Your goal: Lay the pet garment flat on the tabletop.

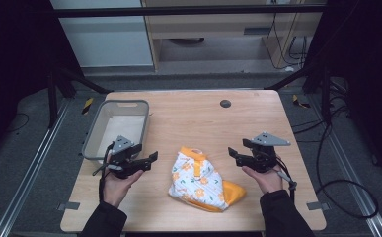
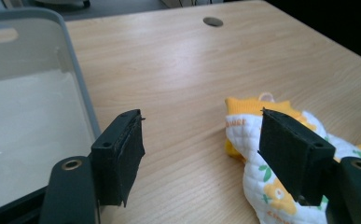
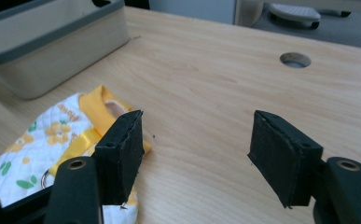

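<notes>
A small quilted garment (image 1: pixel 201 179), white with orange flowers and yellow trim, is seen lying crumpled on the wooden tabletop (image 1: pixel 257 118) between the two grippers, near the front edge. The left gripper (image 1: pixel 145 160) is held just left of it and the right gripper (image 1: pixel 234 154) just right of it; the cloth is touched by neither. Both pairs of fingers are spread wide, and nothing is held between them.

In the left gripper view the garment (image 2: pixel 267 154) is partly hidden behind one finger (image 2: pixel 292 154), with bare wood in the gap. In the right gripper view the yellow collar (image 3: pixel 99 109) is shown beside one finger (image 3: pixel 122 154).

A grey bin (image 1: pixel 92 133) is placed at the far left of the tabletop, behind the left gripper, and its pale inside is shown in the left gripper view. A round cable hole (image 1: pixel 225 103) is seen near the far edge.
</notes>
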